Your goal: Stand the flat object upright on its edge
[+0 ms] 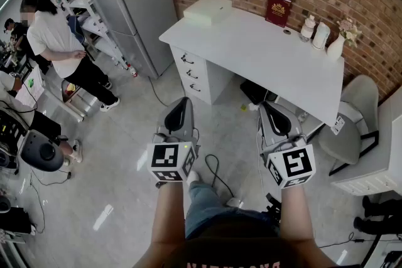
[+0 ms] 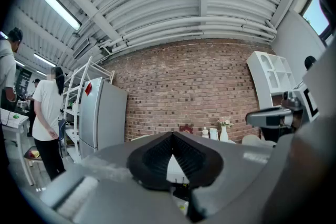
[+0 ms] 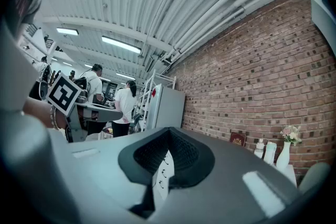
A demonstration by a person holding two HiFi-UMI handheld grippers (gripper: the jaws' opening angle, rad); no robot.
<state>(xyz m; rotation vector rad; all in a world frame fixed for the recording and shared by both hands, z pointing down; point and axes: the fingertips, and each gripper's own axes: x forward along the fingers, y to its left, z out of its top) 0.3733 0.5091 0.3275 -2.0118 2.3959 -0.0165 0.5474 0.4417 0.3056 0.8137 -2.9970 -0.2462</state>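
A white flat box (image 1: 207,9) lies flat on the far left corner of the white desk (image 1: 264,56). A dark red book (image 1: 277,9) stands upright against the brick wall at the desk's back; it also shows small in the right gripper view (image 3: 238,139). Both grippers are held level over the floor, well short of the desk. My left gripper (image 1: 179,111) is shut with nothing in it, its pads meeting (image 2: 173,136). My right gripper (image 1: 271,115) is shut and empty too (image 3: 169,131).
Two white bottles (image 1: 314,29) and a vase with flowers (image 1: 338,44) stand at the desk's back right. Drawers (image 1: 195,75) sit under the desk's left end. A grey chair (image 1: 355,122) is at right, a fridge (image 1: 135,3) and a person (image 1: 59,47) at left. Cables lie on the floor (image 1: 217,172).
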